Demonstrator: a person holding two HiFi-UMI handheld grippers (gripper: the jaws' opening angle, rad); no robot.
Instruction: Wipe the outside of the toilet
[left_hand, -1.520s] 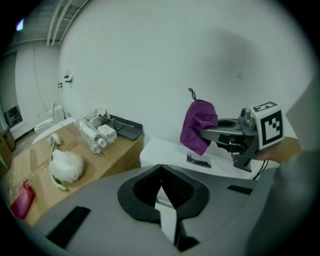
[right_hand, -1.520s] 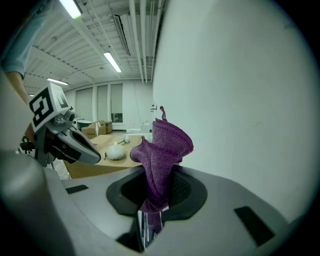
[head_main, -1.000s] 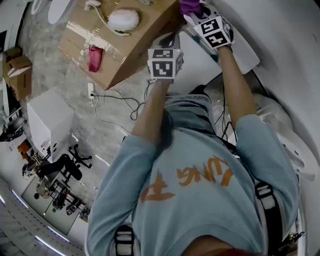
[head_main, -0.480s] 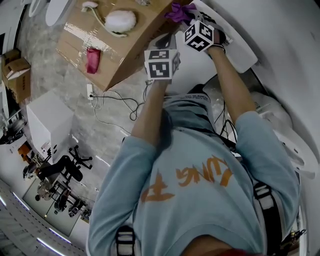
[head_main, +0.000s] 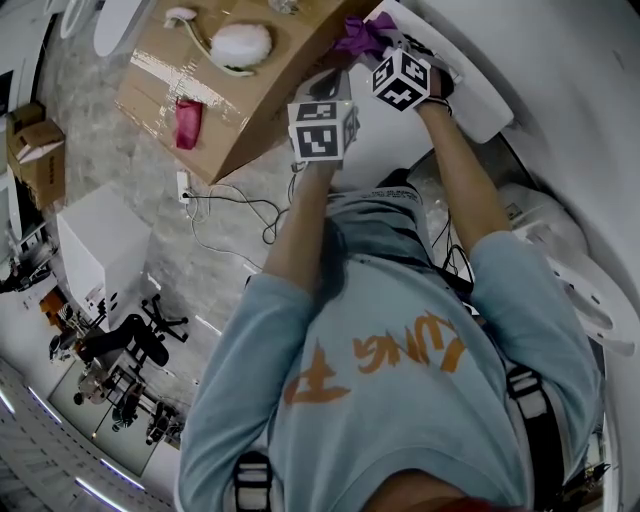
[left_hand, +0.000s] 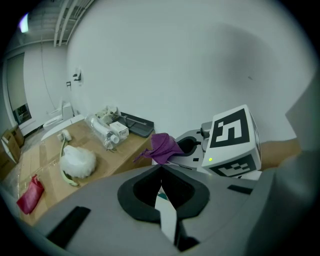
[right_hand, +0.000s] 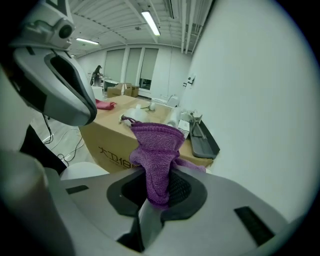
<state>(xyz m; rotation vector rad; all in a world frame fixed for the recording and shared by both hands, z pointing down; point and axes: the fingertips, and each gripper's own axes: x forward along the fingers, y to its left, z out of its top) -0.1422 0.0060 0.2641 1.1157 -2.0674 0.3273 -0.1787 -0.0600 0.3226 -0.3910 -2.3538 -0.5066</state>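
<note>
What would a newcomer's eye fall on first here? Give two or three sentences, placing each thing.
The purple cloth stands out, pinched in the right gripper's jaws and held up beside the white toilet. Close by, the left gripper is shut on nothing. Beyond them a cardboard box carries a white fluffy brush and a red pouch.

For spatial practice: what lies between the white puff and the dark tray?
A bundle of clear-wrapped bottles lies there on the cardboard box, seen in the left gripper view.
</note>
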